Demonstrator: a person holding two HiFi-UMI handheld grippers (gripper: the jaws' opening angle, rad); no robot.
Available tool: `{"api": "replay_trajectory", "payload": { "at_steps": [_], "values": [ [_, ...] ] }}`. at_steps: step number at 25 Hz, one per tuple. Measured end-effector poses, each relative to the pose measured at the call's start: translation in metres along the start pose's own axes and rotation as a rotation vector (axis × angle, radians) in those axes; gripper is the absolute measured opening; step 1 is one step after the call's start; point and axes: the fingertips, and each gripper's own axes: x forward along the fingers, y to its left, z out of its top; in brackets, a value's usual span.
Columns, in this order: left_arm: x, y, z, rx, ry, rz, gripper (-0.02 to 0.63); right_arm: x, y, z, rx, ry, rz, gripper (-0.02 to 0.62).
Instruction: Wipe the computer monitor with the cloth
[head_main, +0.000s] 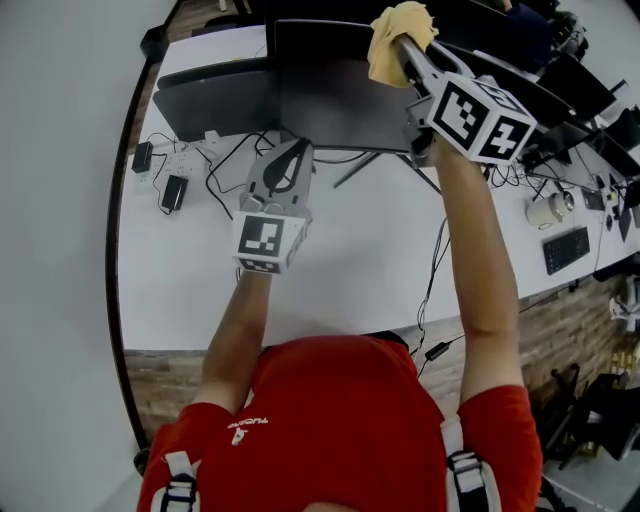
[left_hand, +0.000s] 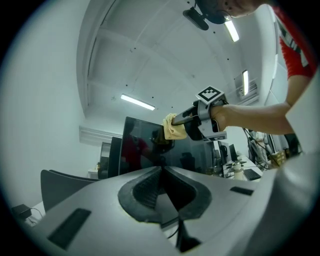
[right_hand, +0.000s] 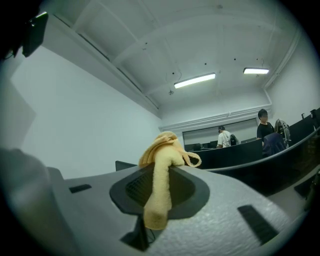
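The person in the red shirt leans over the white table (head_main: 350, 260) with both arms stretched toward the dark computer monitor (head_main: 330, 100). The right gripper (head_main: 402, 48) is raised to the monitor's top edge, and its 2 jaws are clamped on the yellow cloth (head_main: 398, 30). In the right gripper view the cloth (right_hand: 161, 150) bunches above the tips of the right gripper (right_hand: 164, 172), and 1 tail hangs down between the pads.

Seen from the left gripper view, the cloth (left_hand: 173, 128) sits in front of the upper right part of the monitor (left_hand: 142, 150), where the right gripper (left_hand: 181, 120) holds it. Whether the cloth actually touches the glass cannot be made out from here.

The left gripper (head_main: 296, 148) hovers lower, over the table just in front of the monitor's stand, well apart from the cloth. Its jaws (left_hand: 161, 172) are pressed together with nothing between them.

A second dark screen (head_main: 215, 95) stands just beside the monitor on its left. Black cables (head_main: 225, 165) trail across the table near it. A keyboard (head_main: 565, 248) and a mug (head_main: 548, 210) lie on the desk further right.
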Motion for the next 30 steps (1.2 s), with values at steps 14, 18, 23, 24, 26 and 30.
{"api": "replay_trajectory", "payload": {
  "at_steps": [14, 18, 23, 24, 26, 30],
  "values": [
    [0.061, -0.111, -0.007, 0.042, 0.031, -0.023, 0.015, -0.081, -0.153, 0.011, 0.011, -0.016, -0.05, 0.063],
    [0.079, -0.137, -0.01, 0.058, 0.031, -0.02, 0.015, -0.1, -0.191, 0.013, 0.012, -0.02, -0.051, 0.063],
    [0.097, -0.166, -0.013, 0.063, 0.037, -0.002, 0.015, -0.125, -0.235, 0.015, 0.009, -0.022, -0.048, 0.063],
    [0.1, -0.172, -0.015, 0.063, 0.041, 0.001, 0.015, -0.131, -0.243, 0.015, 0.008, -0.022, -0.049, 0.063],
    [0.105, -0.182, -0.018, 0.066, 0.048, 0.004, 0.015, -0.141, -0.26, 0.017, 0.005, -0.025, -0.054, 0.063],
    [0.117, -0.201, -0.023, 0.081, 0.052, 0.008, 0.015, -0.159, -0.295, 0.018, 0.009, -0.03, -0.069, 0.063]
  ]
}}
